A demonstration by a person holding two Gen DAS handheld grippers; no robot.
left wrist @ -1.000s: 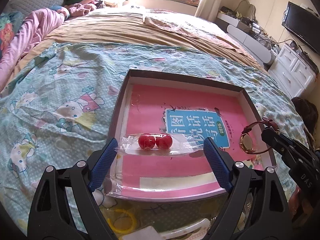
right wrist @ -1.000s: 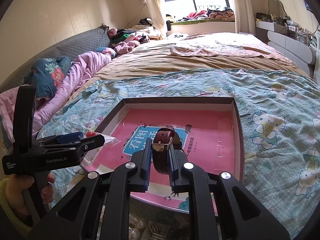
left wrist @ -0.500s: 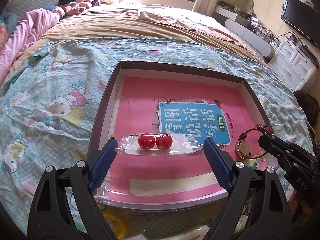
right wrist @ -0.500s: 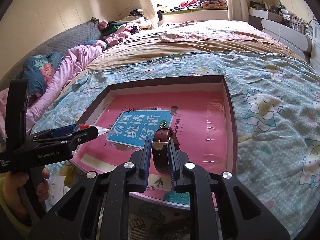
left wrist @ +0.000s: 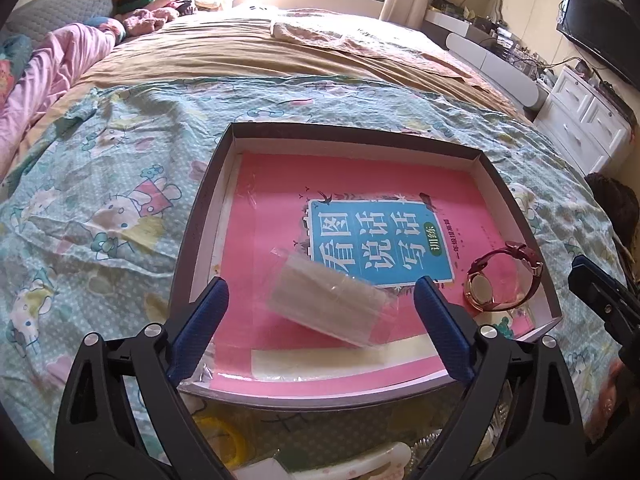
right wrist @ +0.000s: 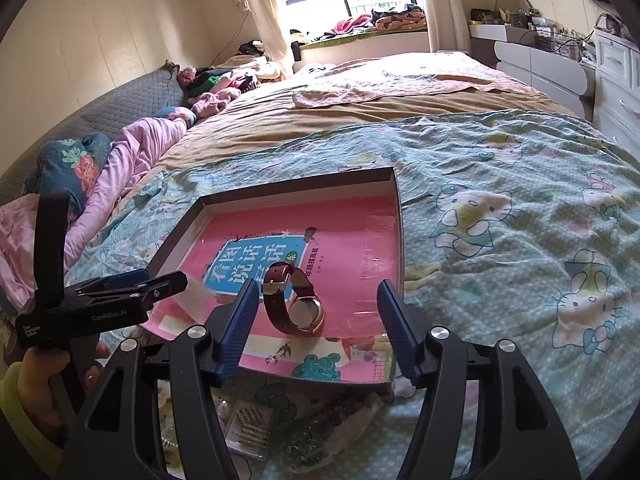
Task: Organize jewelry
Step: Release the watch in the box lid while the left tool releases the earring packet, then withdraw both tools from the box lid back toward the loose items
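Observation:
A shallow dark-rimmed box (left wrist: 200, 208) (right wrist: 304, 186) lies on the bed with a pink book (left wrist: 280, 184) (right wrist: 352, 224) in it. A clear plastic bag (left wrist: 330, 300) lies on the book between the fingers of my open left gripper (left wrist: 318, 314); its red beads do not show. A watch with a dark red strap (left wrist: 502, 280) (right wrist: 294, 304) lies on the book at the box's near right corner, between the fingers of my open right gripper (right wrist: 314, 322). The left gripper (right wrist: 132, 288) also shows in the right wrist view, the right gripper's tip (left wrist: 596, 292) in the left wrist view.
The box sits on a Hello Kitty bedspread (left wrist: 100, 208) (right wrist: 520, 240). Loose jewelry packets (right wrist: 248, 428) and a yellow ring (left wrist: 228, 440) lie in front of the box. Pillows and clothes are piled at the head of the bed (right wrist: 120, 152). White drawers (left wrist: 584, 116) stand at right.
Both grippers opened. The left let the plastic bag drop onto the book, tilted. The right released the watch, which now lies on the book.

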